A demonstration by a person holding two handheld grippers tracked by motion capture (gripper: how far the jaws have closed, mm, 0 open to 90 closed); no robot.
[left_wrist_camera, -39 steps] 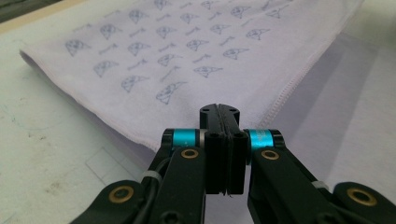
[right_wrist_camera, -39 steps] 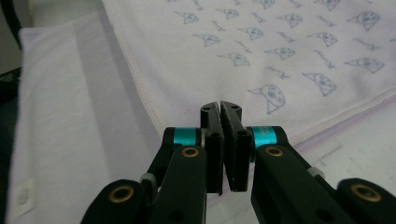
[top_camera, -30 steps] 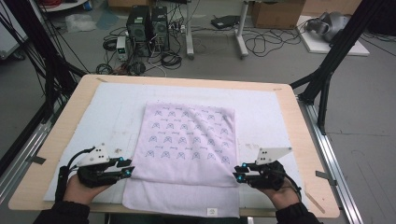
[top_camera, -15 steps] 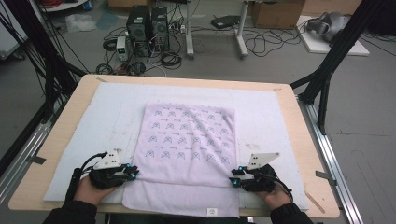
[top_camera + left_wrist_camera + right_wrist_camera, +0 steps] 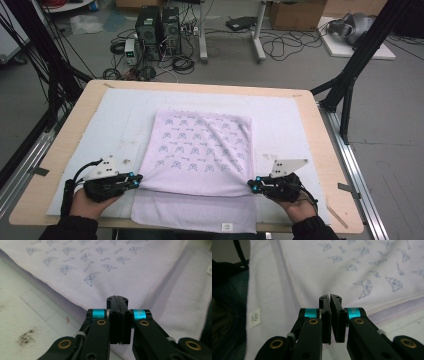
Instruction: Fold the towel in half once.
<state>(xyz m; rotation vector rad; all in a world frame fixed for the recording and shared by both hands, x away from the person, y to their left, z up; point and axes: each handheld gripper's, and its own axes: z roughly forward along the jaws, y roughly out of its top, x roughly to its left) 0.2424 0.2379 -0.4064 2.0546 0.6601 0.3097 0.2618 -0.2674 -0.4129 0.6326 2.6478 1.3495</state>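
Fingers (image 5: 113, 305) of the left gripper (image 5: 134, 179) are pressed together on a corner of the lilac towel (image 5: 200, 150), the stitched hem running off to either side of them in the left gripper view. Fingers (image 5: 335, 305) of the right gripper (image 5: 254, 184) are likewise clamped on the towel's other folded corner, with only a thin slit between their tips in the right gripper view.

The towel lies on a white mat (image 5: 110, 120) that covers most of the wooden table (image 5: 320, 145), and sits nearer the near edge than the far one. Its upper layer, printed with small blue figures, is pulled taut between the two grippers; a plain lower layer shows below that line and reaches past the table's near edge, where a small white label (image 5: 227, 227) is sewn on. The same label (image 5: 255, 316) appears at the left in the right gripper view.

The left hand (image 5: 87, 202) holds its gripper near the near left corner of the table, the right hand (image 5: 295, 205) its gripper toward the near right corner, well apart. Dark smudges (image 5: 26, 338) mark the mat beside the left gripper.
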